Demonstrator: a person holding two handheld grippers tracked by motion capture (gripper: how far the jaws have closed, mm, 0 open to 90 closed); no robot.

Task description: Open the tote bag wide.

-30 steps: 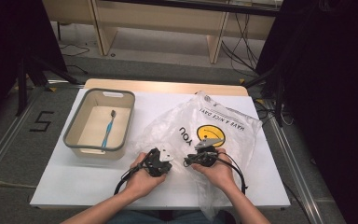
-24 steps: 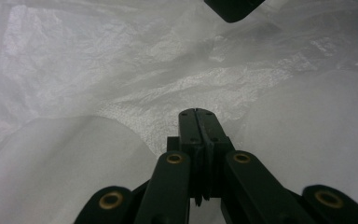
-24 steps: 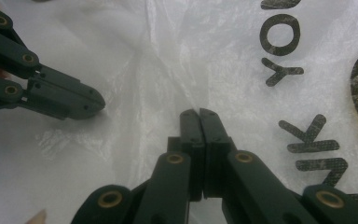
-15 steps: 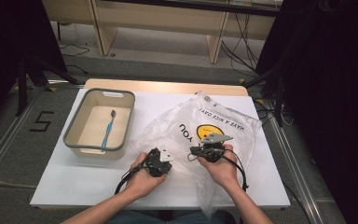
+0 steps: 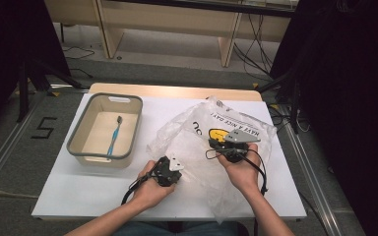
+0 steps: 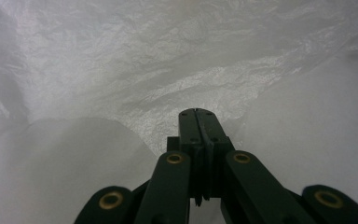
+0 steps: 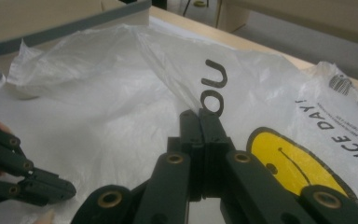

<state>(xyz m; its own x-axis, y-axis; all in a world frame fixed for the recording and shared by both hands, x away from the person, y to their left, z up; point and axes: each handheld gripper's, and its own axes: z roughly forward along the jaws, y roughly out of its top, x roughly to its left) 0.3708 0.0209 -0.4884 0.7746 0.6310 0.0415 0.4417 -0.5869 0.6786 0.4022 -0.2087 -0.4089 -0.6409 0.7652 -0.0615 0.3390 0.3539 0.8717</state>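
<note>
On a white counter, between two hand-held tools, a crumpled translucent plastic bag printed with a yellow smiley face lies spread across the surface. The right tool has its jaws pressed fully together on a pinched fold of the bag, and in the right gripper view a ridge of film rises from the fingertips toward the letters "OU". The right tool's jaws have just been closing, with that film between them. The left tool, just left of and nearer the person than the right one, is also closed tight; in the left gripper view its jaws meet against the bag's wrinkled film, which surrounds them on all sides, so it appears to grip the bag at its near edge. Well to the left of the left tool sits a beige basin with a grey rim, holding a blue toothbrush. The bag's far edge nearly reaches the counter's back edge.
</note>
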